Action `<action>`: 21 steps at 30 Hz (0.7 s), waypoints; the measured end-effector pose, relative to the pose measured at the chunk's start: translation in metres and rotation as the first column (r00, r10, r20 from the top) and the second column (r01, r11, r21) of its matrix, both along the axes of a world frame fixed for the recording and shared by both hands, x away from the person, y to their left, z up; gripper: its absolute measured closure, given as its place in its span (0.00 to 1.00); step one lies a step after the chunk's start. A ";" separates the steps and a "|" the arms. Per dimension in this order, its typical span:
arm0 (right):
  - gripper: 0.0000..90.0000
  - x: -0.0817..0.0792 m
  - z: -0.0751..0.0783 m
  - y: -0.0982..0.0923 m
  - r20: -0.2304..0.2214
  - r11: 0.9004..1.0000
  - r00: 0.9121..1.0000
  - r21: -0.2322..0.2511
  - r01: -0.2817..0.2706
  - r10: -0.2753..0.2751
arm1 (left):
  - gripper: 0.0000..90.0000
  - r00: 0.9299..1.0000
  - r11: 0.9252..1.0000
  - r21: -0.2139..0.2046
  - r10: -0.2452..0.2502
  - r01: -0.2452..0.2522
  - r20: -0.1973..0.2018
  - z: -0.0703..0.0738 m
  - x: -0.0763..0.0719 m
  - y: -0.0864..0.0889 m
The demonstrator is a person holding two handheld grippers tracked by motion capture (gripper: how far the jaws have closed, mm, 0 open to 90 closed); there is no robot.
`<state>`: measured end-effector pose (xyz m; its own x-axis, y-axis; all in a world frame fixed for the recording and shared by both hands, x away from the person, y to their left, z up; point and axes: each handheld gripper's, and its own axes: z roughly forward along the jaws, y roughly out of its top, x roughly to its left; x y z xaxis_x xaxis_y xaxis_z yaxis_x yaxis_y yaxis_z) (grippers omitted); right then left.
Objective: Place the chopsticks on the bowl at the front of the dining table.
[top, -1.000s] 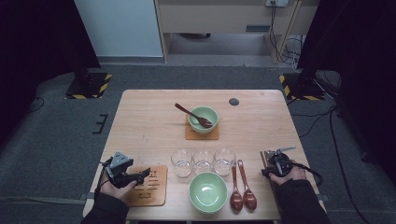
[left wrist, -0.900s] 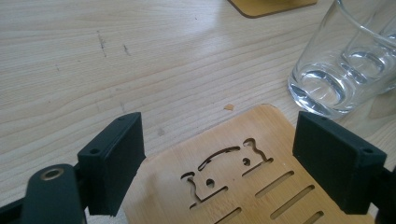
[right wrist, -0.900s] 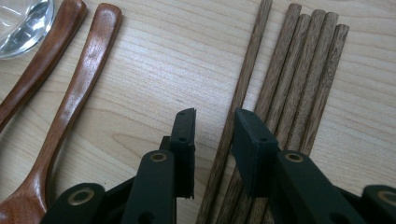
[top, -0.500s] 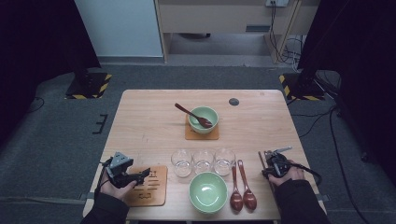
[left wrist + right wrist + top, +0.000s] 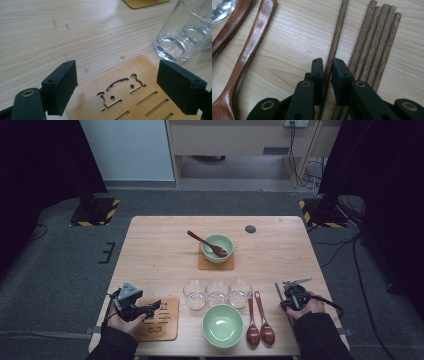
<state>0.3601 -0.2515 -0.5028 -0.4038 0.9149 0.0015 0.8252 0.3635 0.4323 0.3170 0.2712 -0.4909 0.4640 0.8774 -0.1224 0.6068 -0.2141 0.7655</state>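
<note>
Over on the left side, the left tongs [image 5: 150, 308] sit wide open above the slotted bamboo coaster [image 5: 158, 318], gripping nothing; in the left gripper view the coaster lies right between the pads, with the clear drinking glasses [image 5: 217, 292] just ahead and to their right. Next over, a pale green ceramic bowl [image 5: 222, 325] sits bare on the bench, then two dark wooden spoons [image 5: 259, 320] just left of the right tongs [image 5: 285, 296].

The right tongs have just been closing, and in the right gripper view the jaws are nearly together around a single brown wooden chopstick [image 5: 335, 40], which still lies flat on the bench; the bundle of matching chopsticks [image 5: 375, 42] is just beside it on the right.

Progress-wise I'd say halfway: the far setting looks done, a green bowl on a wooden mat [image 5: 215, 263] with a spoon in it. The near bowl still needs its coaster, spoon and chopsticks.

Surface is a light wood-grain bench [image 5: 160, 250], on grey carpet, dark curtains either side.
</note>
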 end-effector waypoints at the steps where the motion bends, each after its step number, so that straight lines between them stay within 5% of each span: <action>1: 0.90 0.000 0.000 0.000 0.001 1.000 1.000 0.000 0.002 -0.002 | 0.18 1.000 1.000 0.000 0.000 0.000 0.000 0.000 0.000 0.000; 10: 0.94 0.001 -0.001 0.000 0.005 1.000 1.000 0.016 0.017 -0.018 | 0.18 1.000 1.000 0.000 0.000 0.000 0.000 0.000 0.000 0.000; 21: 0.94 0.001 0.006 -0.001 0.045 0.995 0.998 0.096 0.028 -0.032 | 0.18 1.000 1.000 0.000 0.000 0.000 0.000 0.000 0.000 0.000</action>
<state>0.3614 -0.2529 -0.4970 -0.3776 0.9233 0.0706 0.8132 0.2942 0.5021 0.3171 0.2712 -0.4909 0.4641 0.8773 -0.1226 0.6070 -0.2142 0.7653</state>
